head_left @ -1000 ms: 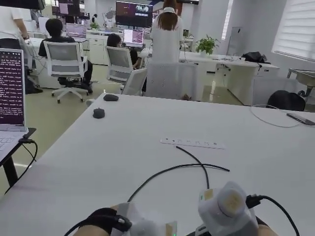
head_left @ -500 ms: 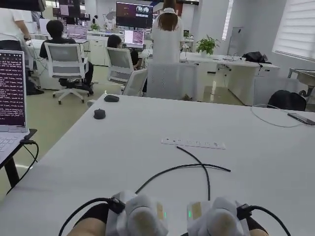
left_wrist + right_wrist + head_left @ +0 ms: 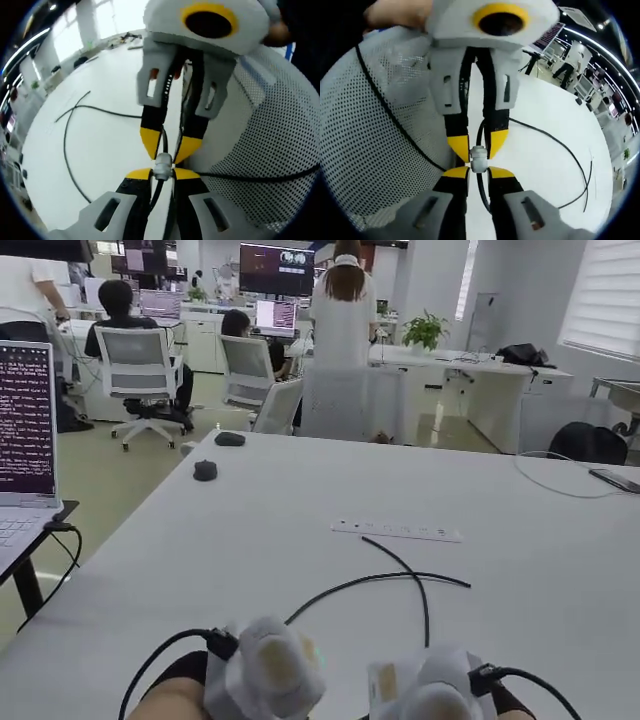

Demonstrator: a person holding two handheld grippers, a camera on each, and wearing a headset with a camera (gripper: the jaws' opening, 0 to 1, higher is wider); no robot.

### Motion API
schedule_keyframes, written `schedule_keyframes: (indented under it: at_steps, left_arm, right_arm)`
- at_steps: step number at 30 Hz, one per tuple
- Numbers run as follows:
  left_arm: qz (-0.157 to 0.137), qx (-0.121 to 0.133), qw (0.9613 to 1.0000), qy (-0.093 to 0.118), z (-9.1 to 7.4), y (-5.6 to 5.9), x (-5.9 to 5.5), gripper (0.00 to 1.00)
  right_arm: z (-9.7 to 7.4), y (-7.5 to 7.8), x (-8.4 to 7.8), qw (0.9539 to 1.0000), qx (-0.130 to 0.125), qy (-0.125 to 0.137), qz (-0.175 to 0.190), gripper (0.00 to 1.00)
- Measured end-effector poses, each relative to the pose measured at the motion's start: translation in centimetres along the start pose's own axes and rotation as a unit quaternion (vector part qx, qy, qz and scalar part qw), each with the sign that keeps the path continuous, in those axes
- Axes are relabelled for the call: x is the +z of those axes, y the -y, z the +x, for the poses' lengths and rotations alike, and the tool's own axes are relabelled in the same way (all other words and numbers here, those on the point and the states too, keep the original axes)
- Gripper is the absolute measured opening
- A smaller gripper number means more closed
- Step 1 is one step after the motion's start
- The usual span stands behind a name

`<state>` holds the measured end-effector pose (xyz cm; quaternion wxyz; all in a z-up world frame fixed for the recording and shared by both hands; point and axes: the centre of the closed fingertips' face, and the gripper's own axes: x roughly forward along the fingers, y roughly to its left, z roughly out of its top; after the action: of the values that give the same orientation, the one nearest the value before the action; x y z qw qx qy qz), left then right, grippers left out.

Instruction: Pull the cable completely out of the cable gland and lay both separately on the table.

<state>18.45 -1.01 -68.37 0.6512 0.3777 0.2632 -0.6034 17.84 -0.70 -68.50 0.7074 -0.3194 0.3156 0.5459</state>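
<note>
Cable gland [image 3: 162, 167], grey, centre of left gripper view, still threaded on black cable [image 3: 400, 576] (nothing pulled out yet, both to be laid apart on counter [image 3: 250, 540]); left gripper [image 3: 161, 174] pinched on it, right gripper [image 3: 478, 172] tip-to-tip opposite, straddling cable, grip undeterminable; laptop [image 3: 22, 420] text, left edge, illegible.

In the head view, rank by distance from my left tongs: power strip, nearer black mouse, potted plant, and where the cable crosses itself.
1. Cable crossing: just ahead of the left tongs, to the right.
2. Power strip: beyond the crossing, slightly right.
3. Nearer black mouse: farther up, left side.
4. Potted plant: far back, right of centre.
</note>
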Motion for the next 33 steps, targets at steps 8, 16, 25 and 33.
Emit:
schedule_keyframes:
  at_steps: [8,16,25,33]
  left_arm:
    - [0.111,0.035,0.9931,-0.013,-0.1,0.2,0.8,0.17]
    - [0.067,0.023,0.9975,0.000,-0.1,0.0,0.8,0.16]
    - [-0.118,-0.015,0.9913,0.056,-0.6,-0.7,0.6,0.16]
    - [-0.179,-0.038,0.9807,0.070,-0.7,-0.4,0.3,0.16]
  right_arm:
    - [0.0,0.1,0.3,0.9974,0.020,0.024,0.065,0.13]
    - [0.0,0.1,0.2,0.9996,0.002,0.019,0.023,0.11]
    - [-0.3,0.5,1.0,0.9900,-0.046,0.001,-0.134,0.11]
    - [0.1,0.1,1.0,0.9960,-0.036,0.000,-0.082,0.11]
